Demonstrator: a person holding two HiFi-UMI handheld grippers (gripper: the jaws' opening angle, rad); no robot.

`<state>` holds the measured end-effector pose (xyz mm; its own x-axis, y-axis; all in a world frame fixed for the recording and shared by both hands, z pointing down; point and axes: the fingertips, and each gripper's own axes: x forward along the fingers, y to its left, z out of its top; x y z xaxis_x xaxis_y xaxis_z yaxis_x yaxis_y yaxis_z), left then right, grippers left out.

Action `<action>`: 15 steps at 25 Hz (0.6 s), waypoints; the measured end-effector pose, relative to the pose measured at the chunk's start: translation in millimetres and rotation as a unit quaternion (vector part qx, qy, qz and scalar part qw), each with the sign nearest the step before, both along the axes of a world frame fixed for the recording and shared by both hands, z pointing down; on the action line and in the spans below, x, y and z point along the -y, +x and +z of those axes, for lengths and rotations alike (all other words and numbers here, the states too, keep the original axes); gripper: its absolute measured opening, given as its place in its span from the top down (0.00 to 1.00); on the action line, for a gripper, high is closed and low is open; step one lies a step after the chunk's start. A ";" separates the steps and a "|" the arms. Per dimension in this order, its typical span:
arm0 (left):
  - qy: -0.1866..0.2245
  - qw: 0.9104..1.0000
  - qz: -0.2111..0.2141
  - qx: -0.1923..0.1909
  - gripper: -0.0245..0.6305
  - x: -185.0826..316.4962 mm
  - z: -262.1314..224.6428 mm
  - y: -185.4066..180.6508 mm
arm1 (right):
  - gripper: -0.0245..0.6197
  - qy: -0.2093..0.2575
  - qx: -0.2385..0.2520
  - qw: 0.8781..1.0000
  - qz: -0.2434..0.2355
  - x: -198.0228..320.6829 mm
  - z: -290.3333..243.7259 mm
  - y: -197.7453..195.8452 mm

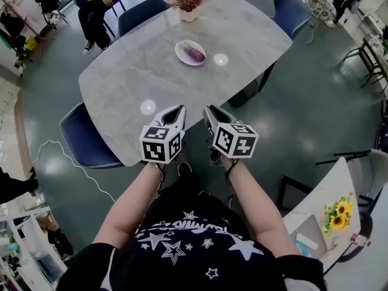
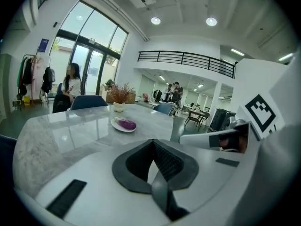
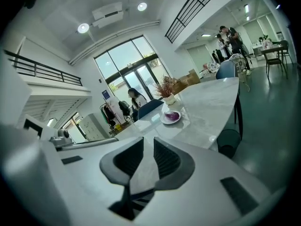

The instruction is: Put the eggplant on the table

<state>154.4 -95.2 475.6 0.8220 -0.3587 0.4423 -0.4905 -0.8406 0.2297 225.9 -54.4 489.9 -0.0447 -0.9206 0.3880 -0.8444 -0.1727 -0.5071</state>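
Hovering at the near table (image 1: 133,77) edge, the left gripper (image 1: 180,109) is held with tips together and the right gripper (image 1: 208,110) narrowly parted, empty. The eggplant (image 1: 194,54) is seen on a white plate (image 1: 182,46) well ahead, across open tabletop.

table (image 1: 133,71): grey marble top | plate (image 1: 180,49) near its middle | potted plant (image 1: 187,12) at far edge

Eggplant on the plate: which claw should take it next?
Probably the right claw: its jaws stand apart, while the left claw is shut. Both are empty and similarly far from the eggplant.
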 end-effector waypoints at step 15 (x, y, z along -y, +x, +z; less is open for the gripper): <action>0.019 0.999 -0.022 -0.038 0.95 -86.0 -31.4 -51.1 | 0.93 0.010 -0.040 0.998 -0.038 -75.8 -37.7 -60.7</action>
